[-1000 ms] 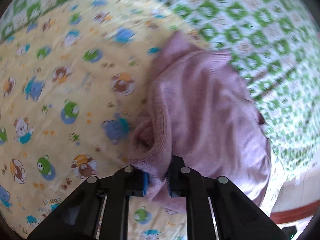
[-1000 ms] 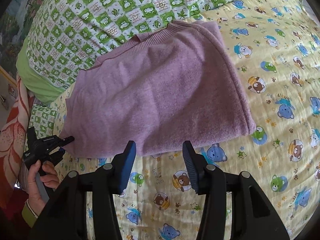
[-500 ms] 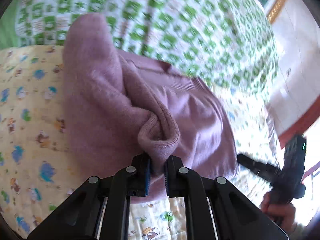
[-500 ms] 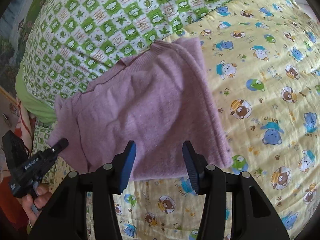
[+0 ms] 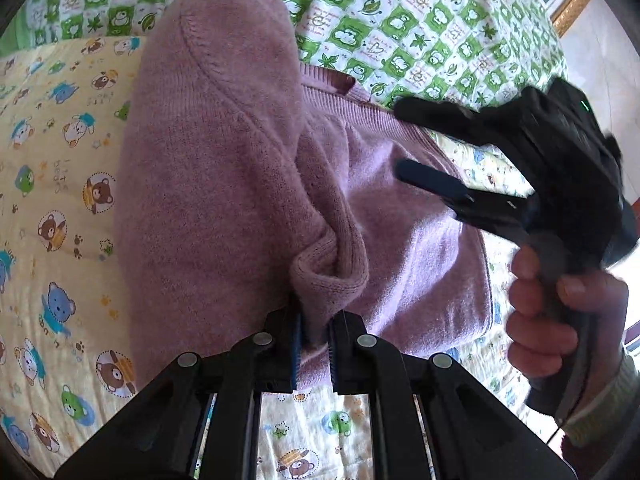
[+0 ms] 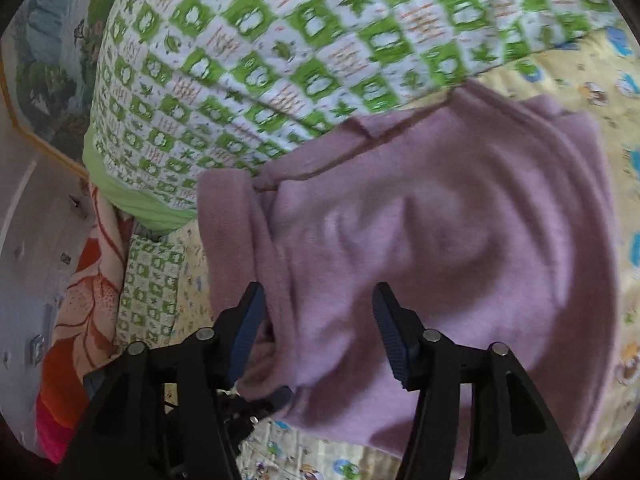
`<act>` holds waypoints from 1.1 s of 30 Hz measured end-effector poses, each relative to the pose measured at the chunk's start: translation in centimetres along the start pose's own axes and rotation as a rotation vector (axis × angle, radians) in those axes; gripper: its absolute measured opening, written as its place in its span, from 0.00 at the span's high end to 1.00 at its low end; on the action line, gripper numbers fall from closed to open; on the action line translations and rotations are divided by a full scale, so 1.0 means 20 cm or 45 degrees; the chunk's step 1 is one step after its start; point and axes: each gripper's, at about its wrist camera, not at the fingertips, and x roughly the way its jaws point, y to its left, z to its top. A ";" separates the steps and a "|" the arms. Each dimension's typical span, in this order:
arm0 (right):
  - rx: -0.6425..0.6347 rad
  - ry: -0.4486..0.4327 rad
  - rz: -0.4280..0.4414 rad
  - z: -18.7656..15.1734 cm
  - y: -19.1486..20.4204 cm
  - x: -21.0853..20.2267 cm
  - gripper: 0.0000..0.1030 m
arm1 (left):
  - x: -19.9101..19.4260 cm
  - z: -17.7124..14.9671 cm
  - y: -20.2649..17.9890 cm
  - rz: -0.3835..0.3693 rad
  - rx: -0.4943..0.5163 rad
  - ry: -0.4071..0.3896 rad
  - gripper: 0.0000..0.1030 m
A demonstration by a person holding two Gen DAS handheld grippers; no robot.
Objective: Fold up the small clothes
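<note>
- Left wrist view: our left gripper (image 5: pixel 314 340) sits at 6 o'clock, its jaws nearly closed on a bunched, ribbed edge of the purple sweater (image 5: pixel 224 184), which rises out of the narrow gap between the blue pads.
- From that pinch the sweater runs up toward 12 o'clock as a thick folded roll, lying over a flatter layer of the same knit that spreads toward 3 o'clock.
- The sweater rests on a yellow blanket (image 5: pixel 60 200) printed with cartoon bears, which fills the view from 7 to 10 o'clock and shows again under the gripper at 6 o'clock.
- A green checked quilt (image 5: pixel 420 20) covers the stretch from 11 to 2 o'clock, just beyond the sweater's ribbed hem.
- At 3 o'clock our right gripper (image 5: pixel 404 140) points in over the flat layer, jaws well apart with nothing between them; our right hand (image 5: pixel 560 320) grips its handle at 4 o'clock.
- Right wrist view: our right gripper (image 6: pixel 318 328) stands at 6 o'clock with jaws wide open, holding nothing.
- The purple sweater (image 6: pixel 440 240) fills the middle and the 3 o'clock side, rumpled, with a fold running between the fingers.
- The green checked quilt (image 6: pixel 280 60) spans 10 to 2 o'clock, touching the sweater's far edge.
- The yellow blanket (image 6: pixel 600 80) shows at 2 o'clock and again at 6 o'clock.
- An orange flowered cloth (image 6: pixel 88 300) lies at 8 o'clock.
</note>
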 end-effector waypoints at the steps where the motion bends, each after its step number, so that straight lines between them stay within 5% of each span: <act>1: -0.021 0.031 0.029 0.02 0.02 0.05 0.36 | 0.00 0.00 0.01 -0.001 -0.004 0.000 0.91; 6: -0.157 0.207 0.145 0.14 0.17 0.39 0.35 | 0.02 0.01 0.03 -0.005 -0.038 0.005 0.91; 11: -0.183 0.252 0.163 0.24 0.24 0.61 0.35 | 0.02 0.02 0.03 -0.004 -0.037 0.006 0.91; 12: -0.164 0.252 0.174 0.26 0.24 0.65 0.39 | 0.02 0.02 0.03 -0.004 -0.038 0.007 0.91; 16: -0.082 0.288 0.255 0.31 0.22 0.70 0.84 | -0.02 0.04 0.01 -0.017 -0.035 -0.004 0.91; 25: -0.158 0.084 0.258 0.36 0.28 0.28 0.86 | -0.12 0.09 -0.24 -0.212 0.080 -0.008 0.91; 33: -0.103 -0.131 0.084 0.41 -0.05 -0.28 0.87 | 0.10 0.06 -0.65 -0.342 0.323 0.093 0.91</act>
